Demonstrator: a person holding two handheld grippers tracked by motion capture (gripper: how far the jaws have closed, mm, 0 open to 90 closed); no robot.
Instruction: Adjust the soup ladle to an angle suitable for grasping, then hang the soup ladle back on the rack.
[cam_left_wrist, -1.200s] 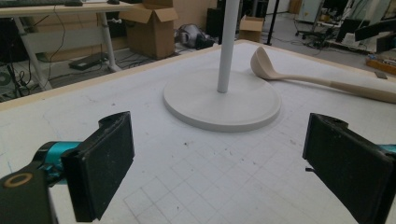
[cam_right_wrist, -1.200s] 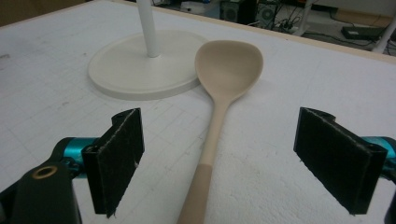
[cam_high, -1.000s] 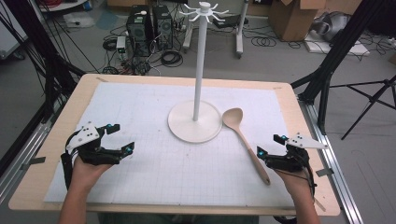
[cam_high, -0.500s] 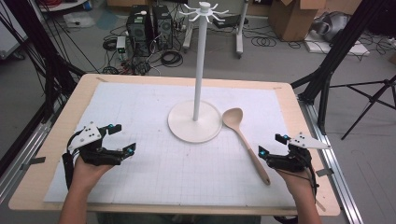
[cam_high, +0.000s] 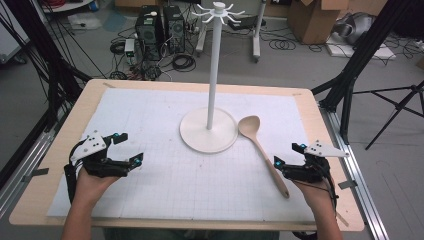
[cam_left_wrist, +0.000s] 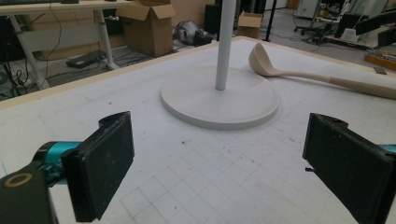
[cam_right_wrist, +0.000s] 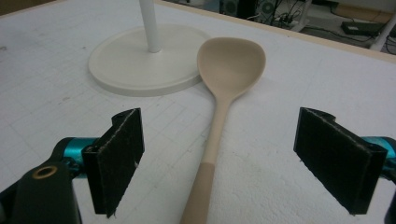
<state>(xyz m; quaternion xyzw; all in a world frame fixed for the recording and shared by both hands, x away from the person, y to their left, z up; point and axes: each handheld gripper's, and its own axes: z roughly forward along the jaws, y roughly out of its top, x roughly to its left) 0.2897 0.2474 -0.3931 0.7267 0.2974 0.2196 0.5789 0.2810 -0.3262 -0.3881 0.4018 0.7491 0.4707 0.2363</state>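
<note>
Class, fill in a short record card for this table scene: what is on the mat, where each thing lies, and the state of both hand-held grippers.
surface: white grid mat on a wooden table
stand: white stand, upright, mid-mat
spoon: spoon, flat on mat, bowl beside the stand's base
left hand-held gripper: open, holds nothing
right hand-held gripper: open, by the spoon's handle, not gripping it

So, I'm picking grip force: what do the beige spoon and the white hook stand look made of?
The beige long-handled spoon looks like matte silicone or plastic: even colour, no grain, and a slightly darker handle end. The white round-based hook stand looks like painted metal or plastic, smooth and satin. Neither can be settled by look alone.
</note>
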